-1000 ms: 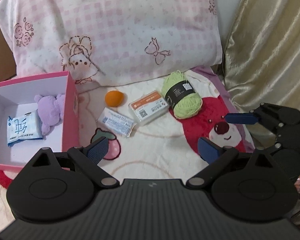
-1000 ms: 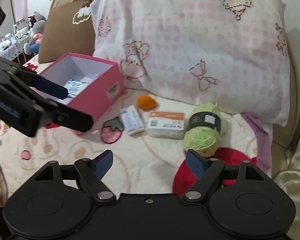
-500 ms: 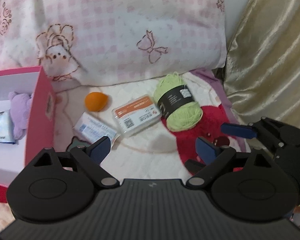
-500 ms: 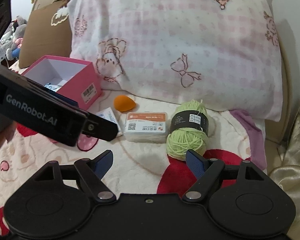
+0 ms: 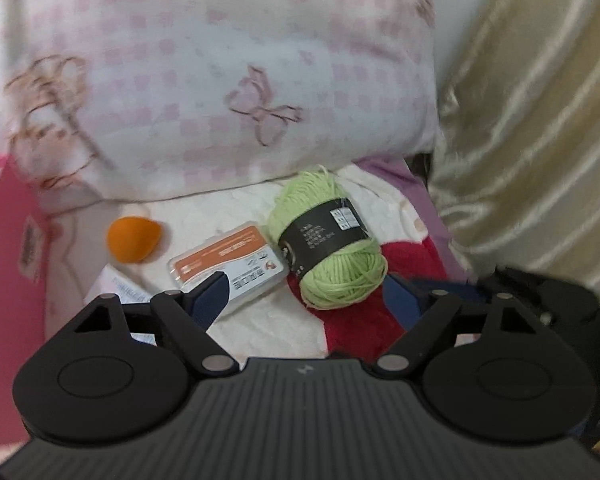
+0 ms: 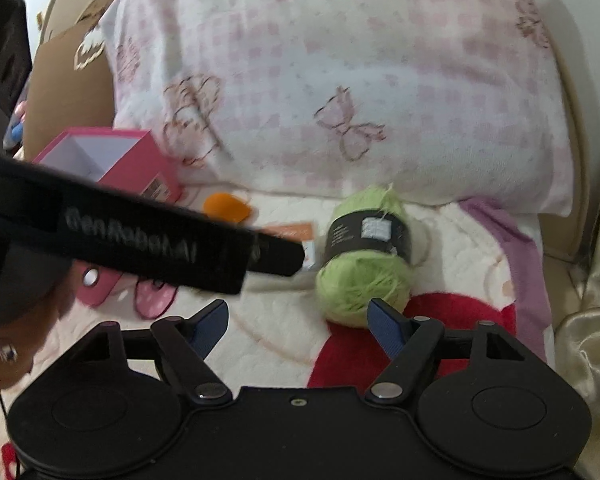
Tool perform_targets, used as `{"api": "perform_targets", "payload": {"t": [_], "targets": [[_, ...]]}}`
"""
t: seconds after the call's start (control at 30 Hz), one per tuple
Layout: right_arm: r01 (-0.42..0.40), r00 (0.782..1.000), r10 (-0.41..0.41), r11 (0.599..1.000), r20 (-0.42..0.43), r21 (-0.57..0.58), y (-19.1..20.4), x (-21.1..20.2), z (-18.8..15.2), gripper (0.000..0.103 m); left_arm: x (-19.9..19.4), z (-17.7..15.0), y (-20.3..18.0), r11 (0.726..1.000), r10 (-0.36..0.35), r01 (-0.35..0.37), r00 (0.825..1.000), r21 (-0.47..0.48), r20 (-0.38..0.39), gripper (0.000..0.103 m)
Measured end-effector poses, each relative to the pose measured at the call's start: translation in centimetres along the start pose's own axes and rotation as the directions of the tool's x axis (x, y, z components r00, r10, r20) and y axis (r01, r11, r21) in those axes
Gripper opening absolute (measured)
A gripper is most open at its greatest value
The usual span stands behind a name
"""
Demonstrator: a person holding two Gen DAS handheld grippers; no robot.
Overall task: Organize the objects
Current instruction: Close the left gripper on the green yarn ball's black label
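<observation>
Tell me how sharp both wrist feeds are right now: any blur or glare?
Left wrist view: motion-smeared pink checked pillow, while the green yarn ball with black band is fairly sharp. Right wrist view: blurred throughout, yarn label unreadable, black left tongs smeared across the frame. Fisheye bending in both; no glare.

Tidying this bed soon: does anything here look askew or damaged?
Nothing looks damaged. The green yarn ball, the orange-labelled plastic case and the orange sponge lie loose on the blanket, outside the pink box.
</observation>
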State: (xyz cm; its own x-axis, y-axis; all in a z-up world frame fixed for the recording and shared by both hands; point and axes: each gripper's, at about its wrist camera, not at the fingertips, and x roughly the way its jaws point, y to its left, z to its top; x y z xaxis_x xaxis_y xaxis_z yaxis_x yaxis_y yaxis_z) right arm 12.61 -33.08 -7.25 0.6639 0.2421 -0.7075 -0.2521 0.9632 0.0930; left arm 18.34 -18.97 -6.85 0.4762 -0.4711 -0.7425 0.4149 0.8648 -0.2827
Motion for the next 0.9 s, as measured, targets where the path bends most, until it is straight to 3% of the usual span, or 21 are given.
{"api": "perform_targets", "payload": {"t": [0.1, 0.17, 0.3, 0.5, 0.67, 0.77, 0.9], "targets": [[0.045, 0.990, -0.048, 0.999, 0.135, 0.025, -1.3, 0.1, -0.5, 0.082, 1.5, 0.5, -0.6, 0.999, 0.048, -0.048, 0.999, 0.018, 0.003, 0.084], [0.015, 0.985, -0.025, 0.998, 0.169, 0.060, -2.5, 0.7, -0.7, 0.082, 1.9, 0.8, -0.5, 0.999, 0.047, -0.048, 0.998, 0.022, 0.036, 0.083], [-0.036, 0.986, 0.013, 0.990, 0.167, 0.134, -4.4, 2.2, -0.7, 0.082, 2.7, 1.3, 0.3, 0.999, 0.031, -0.033, 0.997, 0.028, 0.077, 0.078], [-0.054, 0.993, 0.035, 0.984, 0.112, 0.171, -5.8, 4.9, -0.6, 0.082, 5.5, 1.8, 1.0, 1.000, -0.003, 0.004, 0.999, -0.019, 0.040, 0.066], [-0.039, 0.995, 0.009, 0.952, 0.098, 0.303, -7.3, 7.0, -1.3, 0.082, 7.5, 1.6, 2.1, 0.990, -0.059, 0.062, 0.998, -0.129, 0.027, 0.068], [-0.062, 0.995, 0.032, 0.934, 0.090, 0.353, -7.7, 7.8, -2.1, 0.080, 8.1, 1.4, 2.0, 0.989, -0.060, 0.063, 0.998, -0.135, 0.027, 0.068], [-0.076, 0.995, 0.049, 0.940, 0.089, 0.334, -7.3, 7.6, -2.4, 0.073, 8.0, 1.1, 1.4, 0.989, -0.077, 0.080, 0.997, -0.127, 0.026, 0.066]]}}
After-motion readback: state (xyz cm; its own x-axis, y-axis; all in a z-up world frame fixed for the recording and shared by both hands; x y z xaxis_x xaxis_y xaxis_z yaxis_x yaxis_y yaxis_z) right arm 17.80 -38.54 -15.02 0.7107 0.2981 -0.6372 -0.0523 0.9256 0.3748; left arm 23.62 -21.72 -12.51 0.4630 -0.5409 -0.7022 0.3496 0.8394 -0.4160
